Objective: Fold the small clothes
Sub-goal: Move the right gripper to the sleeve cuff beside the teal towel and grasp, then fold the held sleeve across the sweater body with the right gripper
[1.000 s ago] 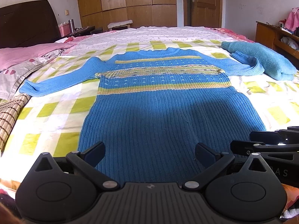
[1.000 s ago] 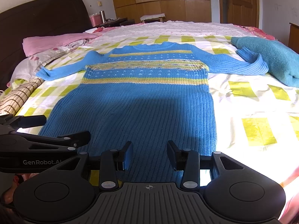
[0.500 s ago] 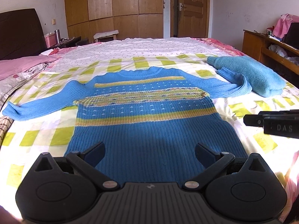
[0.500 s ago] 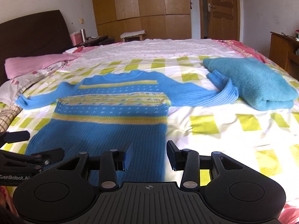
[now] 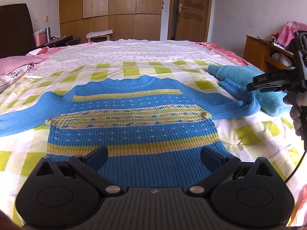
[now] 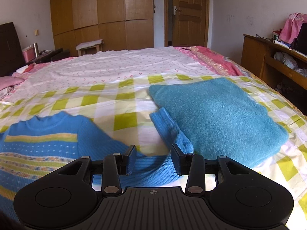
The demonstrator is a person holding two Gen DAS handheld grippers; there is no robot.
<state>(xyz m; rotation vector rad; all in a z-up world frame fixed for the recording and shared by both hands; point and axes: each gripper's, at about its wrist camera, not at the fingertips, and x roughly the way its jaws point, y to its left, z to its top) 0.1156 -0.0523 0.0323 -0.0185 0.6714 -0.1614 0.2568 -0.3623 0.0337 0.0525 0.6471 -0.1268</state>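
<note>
Bedroom setup: wooden wardrobe (image 5: pixel 109 9) and door (image 5: pixel 191 11) at the back, and a big bed with a green-checked sheet (image 5: pixel 107 74) where all the action is. Your blue striped sweater (image 5: pixel 132 118) lies flat on the sheet, collar pointing to 12 o'clock in the left wrist view, body running lengthwise toward you, sleeves out to 9 and 3.

The bit that matters for what's coming: the right sleeve (image 6: pixel 168 130) doesn't lie straight. It runs out sideways, then doubles back at the cuff right against the folded teal sweater (image 6: pixel 216 115), which sits at about 2 o'clock. In the right wrist view that bent sleeve is dead ahead, passing between your right gripper (image 6: pixel 153 159) fingertips, with the cuff end heading off toward 12. So the right hand is clearly the nearer one for that sleeve. My guess is you grab it there and bring it across toward 9 o'clock over the chest.

Right gripper is spread, nothing pinched, though I can't tell if the pads are brushing the knit or hovering over it. Your left gripper (image 5: pixel 154 154) is also spread wide and empty, over the lower body of the sweater, with the left sleeve off at 9 to 10 o'clock from it.

Watch that you catch just the sleeve and not the teal one beside it.
</note>
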